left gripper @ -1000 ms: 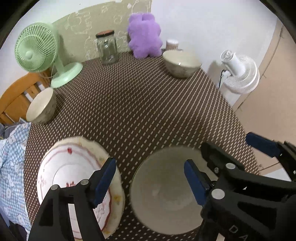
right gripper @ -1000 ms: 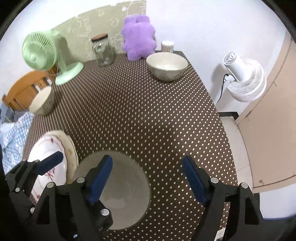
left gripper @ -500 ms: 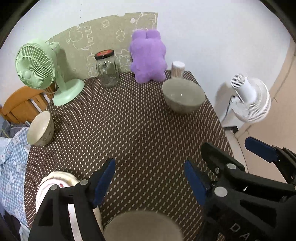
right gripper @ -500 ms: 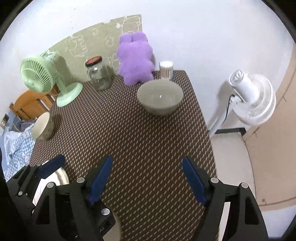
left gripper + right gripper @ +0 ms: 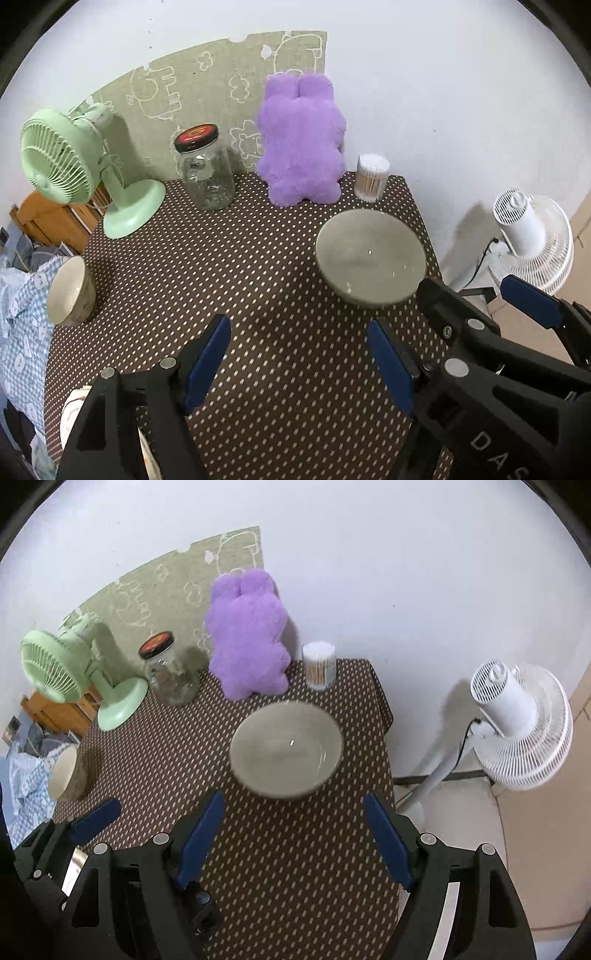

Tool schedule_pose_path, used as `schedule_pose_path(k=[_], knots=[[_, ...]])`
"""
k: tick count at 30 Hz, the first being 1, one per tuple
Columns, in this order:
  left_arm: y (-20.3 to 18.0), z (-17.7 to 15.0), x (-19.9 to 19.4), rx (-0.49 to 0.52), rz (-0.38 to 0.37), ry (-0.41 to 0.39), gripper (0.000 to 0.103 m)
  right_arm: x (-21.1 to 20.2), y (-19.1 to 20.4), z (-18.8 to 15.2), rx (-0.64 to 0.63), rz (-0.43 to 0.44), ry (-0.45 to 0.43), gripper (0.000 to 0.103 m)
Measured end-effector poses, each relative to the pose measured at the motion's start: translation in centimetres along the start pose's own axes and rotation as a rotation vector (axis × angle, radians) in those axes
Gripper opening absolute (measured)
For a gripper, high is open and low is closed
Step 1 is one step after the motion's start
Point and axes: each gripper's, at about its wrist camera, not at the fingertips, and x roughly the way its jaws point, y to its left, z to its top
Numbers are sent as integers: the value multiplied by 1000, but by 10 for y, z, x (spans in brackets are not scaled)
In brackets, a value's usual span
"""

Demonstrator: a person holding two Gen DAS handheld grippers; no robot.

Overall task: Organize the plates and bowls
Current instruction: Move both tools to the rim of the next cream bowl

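Observation:
A large grey-beige bowl point(image 5: 370, 256) stands upright at the far right of the dotted brown table point(image 5: 258, 280); it also shows in the right wrist view point(image 5: 286, 748). A smaller bowl point(image 5: 71, 291) lies tilted at the table's left edge, also in the right wrist view point(image 5: 66, 773). A sliver of the floral plate point(image 5: 74, 417) shows at the lower left behind my left finger. My left gripper point(image 5: 299, 358) is open and empty above the table's near part. My right gripper point(image 5: 291, 834) is open and empty, just short of the large bowl.
At the back stand a green desk fan point(image 5: 77, 166), a glass jar point(image 5: 205, 170), a purple plush toy point(image 5: 301, 147) and a cotton-swab tub point(image 5: 371, 177). A white floor fan point(image 5: 517, 723) stands right of the table. A wooden chair and blue cloth point(image 5: 18, 332) lie left.
Both grippers have lifted and tilted up towards the table's far side. The near bowl and most of the floral plate have dropped out of view; the far bowl now sits closer to the fingers.

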Motion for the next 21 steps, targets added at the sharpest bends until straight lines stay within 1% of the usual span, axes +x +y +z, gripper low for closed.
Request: schedule_pose_path(k=[8, 10, 12, 15, 20, 21], knots=[[-11, 28, 36, -30, 39, -13, 78, 40, -19, 28, 30, 7, 10, 79], [-11, 33, 50, -52, 28, 8, 74, 53, -23, 32, 40, 10, 22, 76], [-11, 35, 62, -68, 24, 21, 74, 65, -26, 35, 44, 10, 32, 75], [-12, 40, 78, -63, 38, 31, 73, 85, -28, 40, 32, 4, 36, 72], [-17, 49, 102, -32, 37, 45, 64, 112, -33, 45, 42, -3, 57, 66], [-17, 49, 105, -29, 38, 49, 63, 116, -34, 45, 44, -4, 60, 63]])
